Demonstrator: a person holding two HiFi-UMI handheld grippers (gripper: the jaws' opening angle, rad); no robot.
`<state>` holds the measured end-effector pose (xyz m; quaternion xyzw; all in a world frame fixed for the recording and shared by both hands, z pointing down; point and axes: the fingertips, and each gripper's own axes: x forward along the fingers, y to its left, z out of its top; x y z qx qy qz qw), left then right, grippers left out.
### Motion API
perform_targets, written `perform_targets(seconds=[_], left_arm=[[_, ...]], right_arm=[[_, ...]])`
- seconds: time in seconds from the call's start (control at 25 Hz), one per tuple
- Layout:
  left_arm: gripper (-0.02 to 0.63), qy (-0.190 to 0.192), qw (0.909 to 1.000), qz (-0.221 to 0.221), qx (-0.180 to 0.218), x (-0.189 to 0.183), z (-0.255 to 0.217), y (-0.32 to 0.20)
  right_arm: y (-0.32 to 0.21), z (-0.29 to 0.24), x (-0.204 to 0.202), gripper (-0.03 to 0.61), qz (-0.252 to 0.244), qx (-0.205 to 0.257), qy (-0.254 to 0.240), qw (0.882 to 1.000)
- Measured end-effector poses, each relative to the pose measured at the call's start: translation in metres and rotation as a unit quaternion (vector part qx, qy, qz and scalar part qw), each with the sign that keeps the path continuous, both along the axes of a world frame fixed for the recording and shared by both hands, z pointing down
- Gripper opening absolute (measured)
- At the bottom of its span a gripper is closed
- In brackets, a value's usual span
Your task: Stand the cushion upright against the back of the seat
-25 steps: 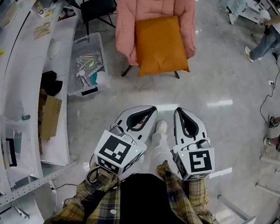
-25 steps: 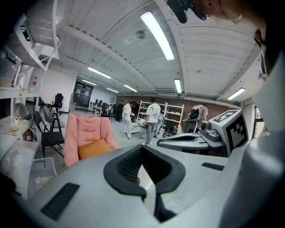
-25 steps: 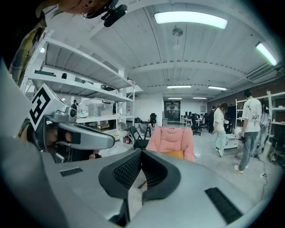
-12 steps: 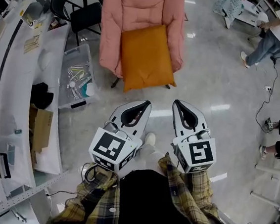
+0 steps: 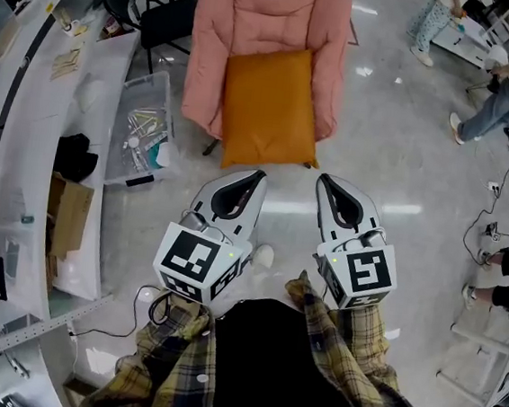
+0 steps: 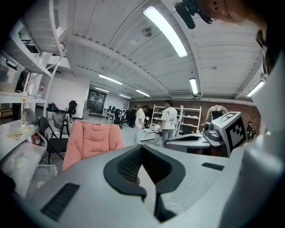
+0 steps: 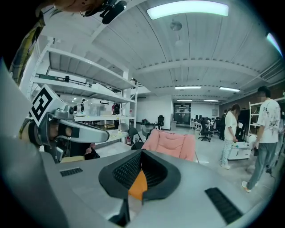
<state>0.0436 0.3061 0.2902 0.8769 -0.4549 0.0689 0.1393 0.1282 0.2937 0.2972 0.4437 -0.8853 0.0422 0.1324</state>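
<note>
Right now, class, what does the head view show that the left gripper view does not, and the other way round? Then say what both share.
Only the head view: the orange cushion plainly lying flat on the seat, the clear bin beside the chair, and the plaid shirt.
Only the left gripper view: the ceiling with its long lights.
Both: the pink chair, the left tool and the right tool, each shut and empty.
</note>
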Motion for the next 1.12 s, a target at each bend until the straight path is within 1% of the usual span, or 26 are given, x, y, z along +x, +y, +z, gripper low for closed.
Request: perform_targets(seconds=[0.24,0.48,0.68,0.84,1.0,1.12], left_arm=[[0.005,0.002,0.9997,-0.014,-0.019,-0.025,0.014,-0.027],[0.005,0.005,0.9998,-0.004,-0.018,-0.043,0.017,-0.075],[0.005,0.003,0.9997,0.018,-0.017,-0.066,0.015,-0.134],[0.005,-0.003,0.9989,0.043,-0.02,-0.087,0.014,-0.178],[0.005,-0.004,0.9974,0.065,-0.029,-0.105,0.02,-0.213],[0.005,-0.006,0.9952,0.087,-0.043,-0.112,0.029,-0.233]], right_arm=[[-0.025,0.01,-0.023,0.017,-0.008,-0.015,-0.003,1.0],[-0.068,0.019,-0.04,0.017,0.007,-0.021,-0.005,1.0],[-0.125,0.014,-0.059,0.017,0.03,-0.017,-0.006,0.999],[-0.166,0.012,-0.077,0.017,0.057,-0.017,-0.006,0.998],[-0.2,0.015,-0.092,0.017,0.082,-0.023,-0.006,0.996],[-0.218,0.021,-0.097,0.017,0.105,-0.031,-0.003,0.994]])
